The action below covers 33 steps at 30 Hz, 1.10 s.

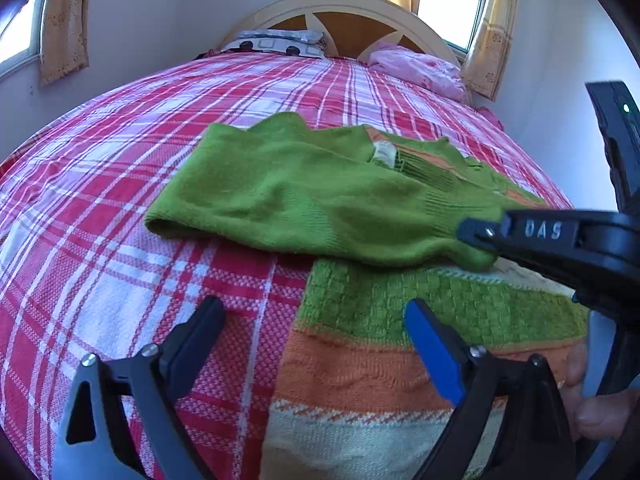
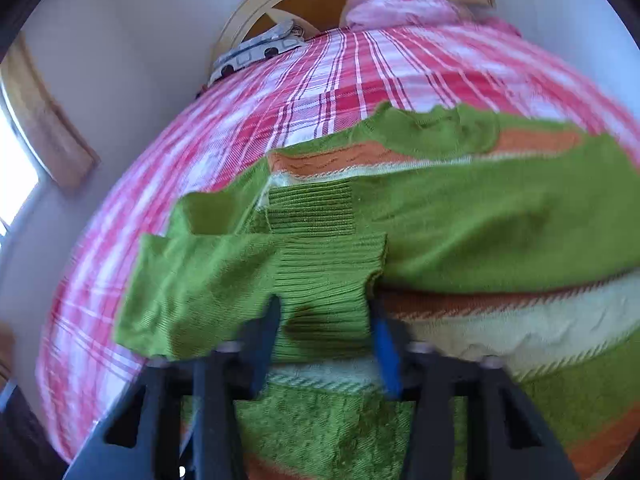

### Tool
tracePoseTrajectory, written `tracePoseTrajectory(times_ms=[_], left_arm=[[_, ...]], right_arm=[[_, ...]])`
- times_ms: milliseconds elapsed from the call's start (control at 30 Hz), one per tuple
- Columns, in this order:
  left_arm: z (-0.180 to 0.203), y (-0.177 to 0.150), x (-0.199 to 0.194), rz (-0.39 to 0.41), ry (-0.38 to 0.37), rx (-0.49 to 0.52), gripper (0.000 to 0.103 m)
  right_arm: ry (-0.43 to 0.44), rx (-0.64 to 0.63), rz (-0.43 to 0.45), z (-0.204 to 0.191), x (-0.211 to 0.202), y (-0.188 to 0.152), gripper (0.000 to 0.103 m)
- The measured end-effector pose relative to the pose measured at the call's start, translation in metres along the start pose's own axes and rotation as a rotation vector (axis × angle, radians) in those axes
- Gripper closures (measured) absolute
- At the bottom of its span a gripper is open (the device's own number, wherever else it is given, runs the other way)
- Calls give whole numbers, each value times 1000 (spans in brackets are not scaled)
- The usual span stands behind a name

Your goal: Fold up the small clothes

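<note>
Sweater (image 1: 400,340) with green, orange and cream stripes lies spread on a bed (image 1: 120,184) under a red and white checked cover. One green sleeve (image 1: 304,204) is folded across the body of the sweater and reaches out over the cover toward the left. The right gripper (image 1: 476,236) comes in from the right side of the left wrist view and pinches the ribbed cuff (image 2: 324,280) of that sleeve, its two fingers closed onto the knit; in the right wrist view the cuff sits squeezed between the black finger and the blue-padded finger (image 2: 386,344), though that view is blurred. The left gripper (image 1: 316,328) hovers low over the near edge of the sweater with its fingers spread wide and nothing between them: its blue-padded finger (image 1: 434,356) is above the orange stripe and its black finger above the bare cover just beside the sweater. At the head of the bed a pink pillow (image 1: 416,68) and a grey patterned pillow (image 1: 280,42) rest against a curved wooden headboard (image 1: 344,4), with yellow curtains (image 1: 64,24) at the windows
</note>
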State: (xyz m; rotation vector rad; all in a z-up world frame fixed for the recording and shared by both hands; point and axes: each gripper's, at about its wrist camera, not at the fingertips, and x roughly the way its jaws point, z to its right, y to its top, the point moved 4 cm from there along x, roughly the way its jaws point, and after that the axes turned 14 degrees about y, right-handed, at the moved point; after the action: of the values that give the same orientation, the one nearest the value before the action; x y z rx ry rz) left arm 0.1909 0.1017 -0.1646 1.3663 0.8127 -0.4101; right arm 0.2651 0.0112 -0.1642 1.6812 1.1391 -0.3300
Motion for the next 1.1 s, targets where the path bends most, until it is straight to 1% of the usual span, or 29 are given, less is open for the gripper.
tracePoseTrajectory(times_ms=[33,100,200,267,333,367,433,500,567,600,633,700,733,833,900,1033,1067,1100], left_arm=[[0,0,0,0,1,0,8],[1,0,0,-1,1,3,7],[1,0,1,-2,2,4,7],[1,0,2,-3,1,3,7],[1,1,2,-3,2,4,7],[1,0,2,-3,3,4,7],[1,1,4,-4,7,7,7],[2,1,4,-5,12,10,7],[1,1,5,-5,11,10,7],[1,1,5,-5,11,10,7],[1,1,5,-6,12,9,7],[1,1,6,-6,17,11,7],[1,1,6,-7,20,13,7],[1,1,6,-8,22,14,7],[1,1,6,-8,24,16,6],[2,1,7,-9,31,22,6],[2,1,7,-9,31,21,6],[2,1,7,-9,31,21,6]], right_arm=[[15,-10,-2,-3,-3,1,97],[7,-58,22,-8,-11,9,97],[-18,-159,85,-20,-34,31,97],[-53,-216,130,-25,-53,48,97],[-112,-284,186,-23,-77,69,97],[-149,-314,211,-19,-91,78,97],[-183,-331,233,-8,-111,89,97],[-235,-334,246,15,-131,98,97],[-283,-327,256,36,-142,100,97],[-303,-302,258,56,-147,99,97],[-297,-275,253,68,-148,97,97],[-245,-207,232,95,-145,88,97],[-247,-188,221,105,-141,82,97],[-319,-180,185,126,-127,67,97],[-382,-169,159,141,-116,59,97],[-407,-129,118,171,-102,44,97],[-416,-124,99,177,-98,42,97],[-432,-117,62,185,-93,40,97]])
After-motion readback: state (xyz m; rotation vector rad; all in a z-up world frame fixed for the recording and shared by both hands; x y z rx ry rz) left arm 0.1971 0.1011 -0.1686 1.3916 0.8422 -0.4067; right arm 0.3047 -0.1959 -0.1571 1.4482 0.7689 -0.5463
